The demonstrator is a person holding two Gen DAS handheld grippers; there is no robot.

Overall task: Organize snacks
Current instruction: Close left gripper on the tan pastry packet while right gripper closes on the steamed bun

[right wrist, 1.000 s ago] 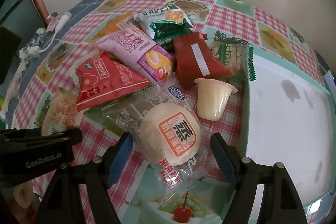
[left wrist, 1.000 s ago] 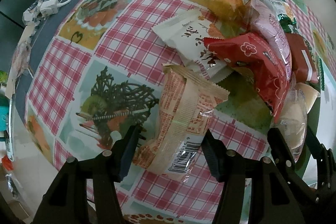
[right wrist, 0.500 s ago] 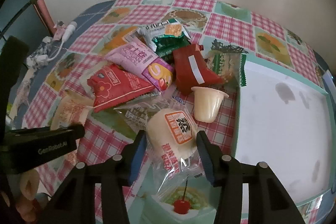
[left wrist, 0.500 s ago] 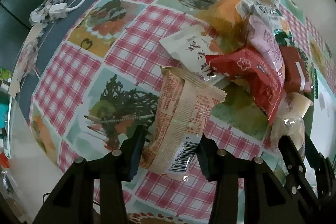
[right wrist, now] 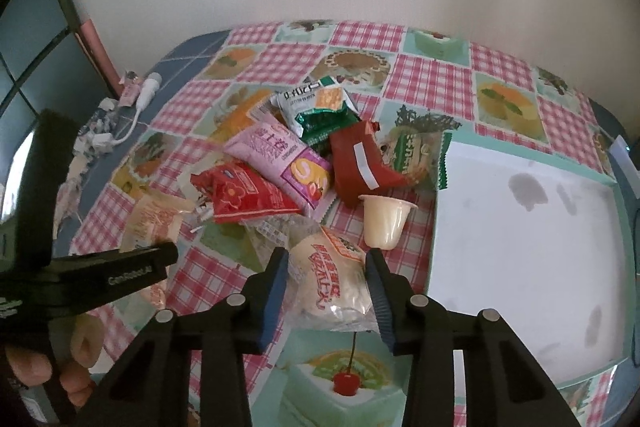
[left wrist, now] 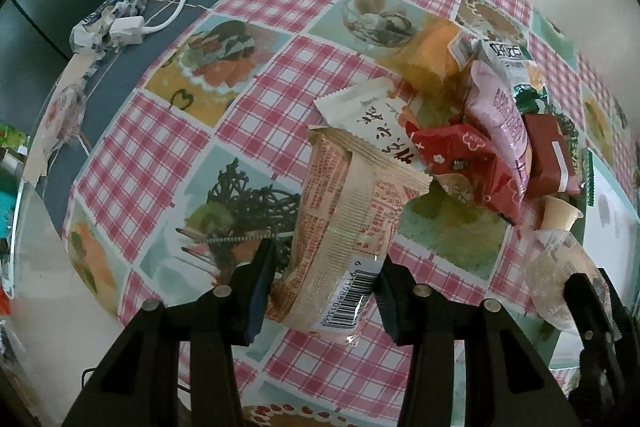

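Observation:
My left gripper (left wrist: 326,267) is shut on a beige-and-orange snack packet (left wrist: 344,195) near its barcode end, and the packet hangs above the checked tablecloth. The right gripper (right wrist: 326,263) has its jaws closing on a round white bun in a clear wrapper (right wrist: 332,279), with both pads pressing on it. Behind them lies a pile with a red packet (right wrist: 248,195), a pink packet (right wrist: 280,155), a green-and-white packet (right wrist: 316,107), a dark red packet (right wrist: 360,163) and a cream jelly cup (right wrist: 386,223). In the right wrist view the left gripper (right wrist: 132,267) shows at the left.
A white tray with a mint rim (right wrist: 520,247) lies to the right of the pile. A white charger cable (left wrist: 132,27) and crumpled wrappers (left wrist: 92,31) sit at the table's far left edge. A person's hand (right wrist: 40,367) holds the left gripper. A wall stands behind the table.
Both grippers closed on their packets and rose. The beige packet and the wrapped bun came up off the tablecloth with them, and the table now looks farther away.

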